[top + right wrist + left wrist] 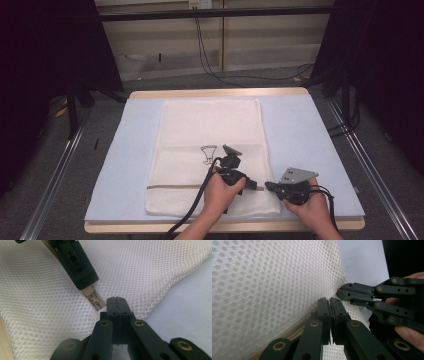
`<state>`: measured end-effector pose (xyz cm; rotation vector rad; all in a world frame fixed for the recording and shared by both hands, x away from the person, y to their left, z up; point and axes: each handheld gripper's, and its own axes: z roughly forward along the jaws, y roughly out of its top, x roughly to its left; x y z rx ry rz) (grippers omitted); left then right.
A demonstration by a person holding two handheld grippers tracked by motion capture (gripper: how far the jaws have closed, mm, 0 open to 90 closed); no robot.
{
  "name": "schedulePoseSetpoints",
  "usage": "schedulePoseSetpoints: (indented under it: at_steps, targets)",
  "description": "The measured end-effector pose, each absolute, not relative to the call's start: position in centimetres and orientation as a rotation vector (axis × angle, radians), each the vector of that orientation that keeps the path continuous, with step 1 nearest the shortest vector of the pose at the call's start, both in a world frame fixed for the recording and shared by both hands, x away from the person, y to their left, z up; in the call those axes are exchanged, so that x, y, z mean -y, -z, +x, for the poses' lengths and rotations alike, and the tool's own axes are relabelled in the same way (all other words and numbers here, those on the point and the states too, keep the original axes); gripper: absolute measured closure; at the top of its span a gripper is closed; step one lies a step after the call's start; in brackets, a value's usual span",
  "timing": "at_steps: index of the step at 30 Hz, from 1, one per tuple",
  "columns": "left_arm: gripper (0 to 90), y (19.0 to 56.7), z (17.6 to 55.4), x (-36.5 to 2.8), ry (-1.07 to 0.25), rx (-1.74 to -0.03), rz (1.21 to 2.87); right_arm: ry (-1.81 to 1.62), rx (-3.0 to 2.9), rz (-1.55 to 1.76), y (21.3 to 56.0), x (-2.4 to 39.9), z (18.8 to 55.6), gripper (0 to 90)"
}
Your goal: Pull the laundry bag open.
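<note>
So there's a white mesh laundry bag lying flat on the desk, running from near the far edge down to the near edge, a bit left of centre. It has a beige zipper band across it close to the near edge, and both tools are working at the right end of that band, near the bag's near right corner.

Left tool: jaws pressed together. In the right gripper view it looks clamped on the zipper end, with the beige strip poking out past its tip. Right tool: jaws also together, tip sitting right at the mesh edge just beside that strip. I honestly can't tell if it has any fabric pinched or is simply shut and touching.

My guess is the step is opening or closing the zip, one tool anchoring the band while the other takes the pull or the fabric next to it.

Tips if that's right:
- keep the anchoring tool low and steady so the band stays taut along its own line
- grab the tab or the tape, not loose mesh, since that netting will just stretch and bunch
- pull along the band toward the left side of the desk, not upward, or the whole bag lifts
- watch for mesh snagging in the teeth
</note>
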<state>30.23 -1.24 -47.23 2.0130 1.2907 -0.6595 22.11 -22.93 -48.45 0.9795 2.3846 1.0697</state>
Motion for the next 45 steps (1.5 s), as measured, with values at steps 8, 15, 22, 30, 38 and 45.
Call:
schedulePoseSetpoints:
  at_steps: [8,15,22,30,38,45]
  targets:
    - [87.6,46.9,30.3,0.5,0.642,-1.291,2.025,-1.07,-2.383,0.987,48.4,22.9,22.1,90.0]
    - [87.6,46.9,30.4,0.0,0.658,-1.295,2.009,-1.074,-2.388,0.98,48.5,22.9,22.1,90.0]
    - [87.6,46.5,30.4,-0.4,0.645,-1.296,2.022,-1.076,-2.385,0.981,48.5,22.9,22.1,90.0]
    - [87.6,46.4,30.5,-0.9,0.66,-1.292,2.026,-1.06,-2.386,0.966,48.4,22.8,22.0,90.0]
    - [87.7,46.2,30.7,-1.5,0.654,-1.305,2.018,-1.067,-2.387,0.978,48.4,22.8,22.1,90.0]
    - [87.7,46.1,30.9,-2.5,0.658,-1.314,2.018,-1.07,-2.392,0.979,48.4,22.9,22.1,90.0]
